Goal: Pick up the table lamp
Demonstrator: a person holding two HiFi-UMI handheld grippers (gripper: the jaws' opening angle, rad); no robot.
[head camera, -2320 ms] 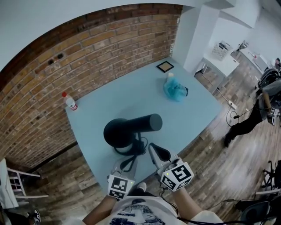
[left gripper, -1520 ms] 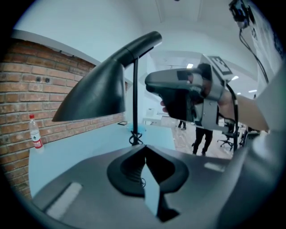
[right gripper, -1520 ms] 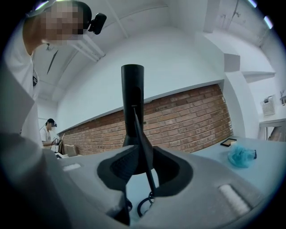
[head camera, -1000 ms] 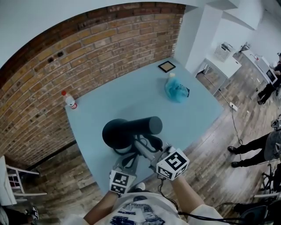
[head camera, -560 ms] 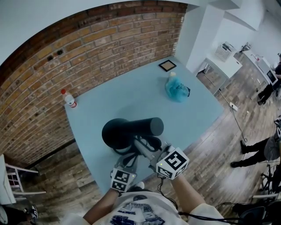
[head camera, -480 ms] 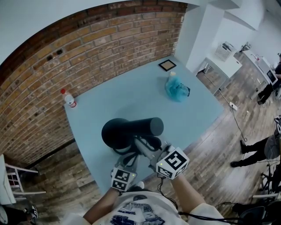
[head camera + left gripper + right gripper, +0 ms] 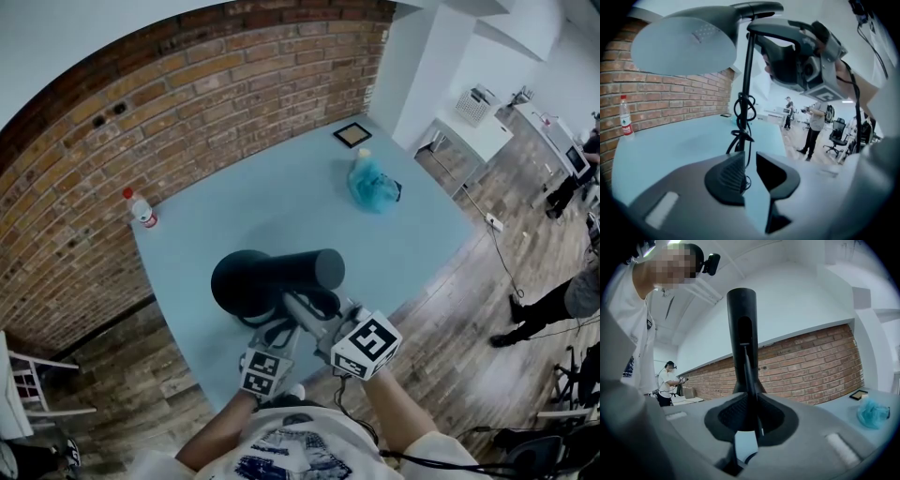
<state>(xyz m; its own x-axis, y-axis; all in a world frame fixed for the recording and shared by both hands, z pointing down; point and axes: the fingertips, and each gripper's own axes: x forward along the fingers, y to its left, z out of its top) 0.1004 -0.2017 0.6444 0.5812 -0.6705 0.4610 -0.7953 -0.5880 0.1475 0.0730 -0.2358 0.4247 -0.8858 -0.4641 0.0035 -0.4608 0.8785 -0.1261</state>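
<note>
Closing just now, right gripper [image 7: 750, 417] clamps table lamp [image 7: 742, 333] stem | left gripper [image 7: 750, 169] jaws just opened, cord [image 7: 744, 108] dead ahead | bottle [image 7: 625, 117] far left.

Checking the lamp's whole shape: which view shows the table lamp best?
The left gripper view: the table lamp shows side-on, with thin stem and wound cord. The head view sees it from above, foreshortened; the right gripper view shows only a dark section close up.
</note>
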